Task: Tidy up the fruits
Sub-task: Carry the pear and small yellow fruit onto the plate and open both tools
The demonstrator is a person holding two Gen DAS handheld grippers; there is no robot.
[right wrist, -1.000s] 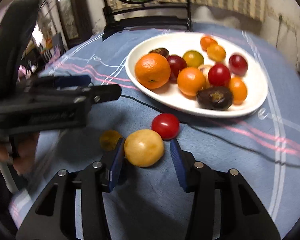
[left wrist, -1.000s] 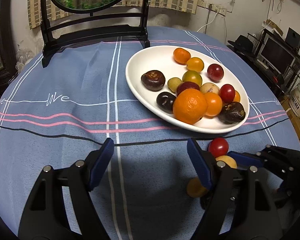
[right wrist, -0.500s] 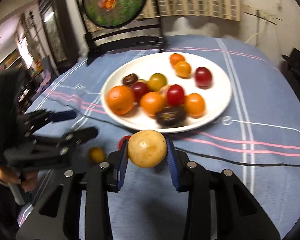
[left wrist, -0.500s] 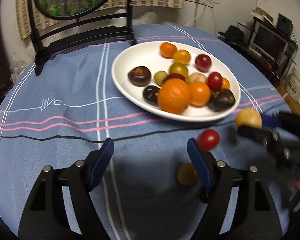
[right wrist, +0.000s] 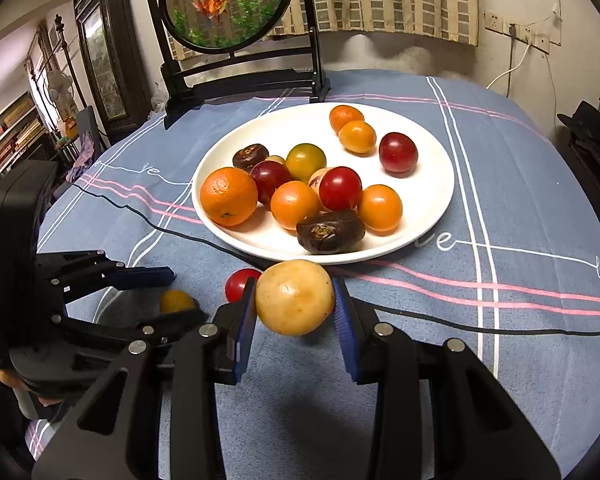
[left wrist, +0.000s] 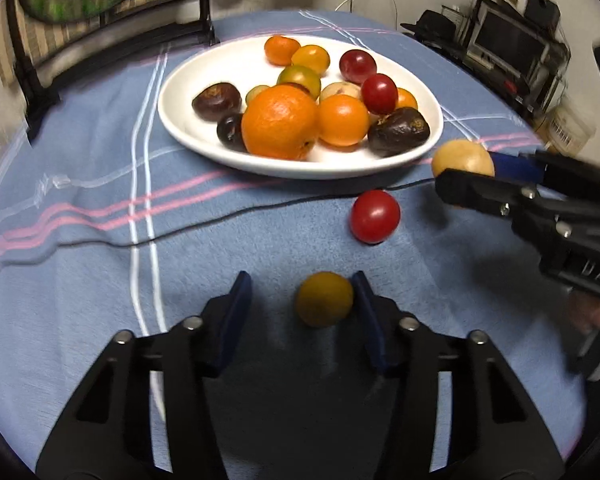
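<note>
Here the right gripper (right wrist: 295, 308) is clamped on a pale yellow fruit (right wrist: 295, 297), both blue pads pressed to its sides, and carries it clear of the blue cloth on the worktop (right wrist: 500, 208). The white plate (right wrist: 432, 204) lies straight ahead of that gripper and a little beyond it, its near rim just past the held fruit, so the coming move looks like a short forward carry over the rim. The bare stretch of plate is on the right and far side; the near side is crowded by the dark wrinkled fruit (right wrist: 330, 231) and the small oranges, which a low drop could knock.

The left gripper (left wrist: 300, 300) is released, jaws spread wide, and straddles a small yellow-orange fruit (left wrist: 324, 299) that sits on the cloth. The fruit is off-centre between the jaws: it sits right against the right-hand pad (whether touching I cannot tell) and well apart from the left-hand one. It is round, so no axis matters; closing would likely nudge it leftward before the grip settles.

A red tomato (left wrist: 375, 216) rests loose on the cloth between the left gripper and the plate, beside a thin black cable (left wrist: 220, 220). The left gripper is the nearer one to it, since the right is occupied.
</note>
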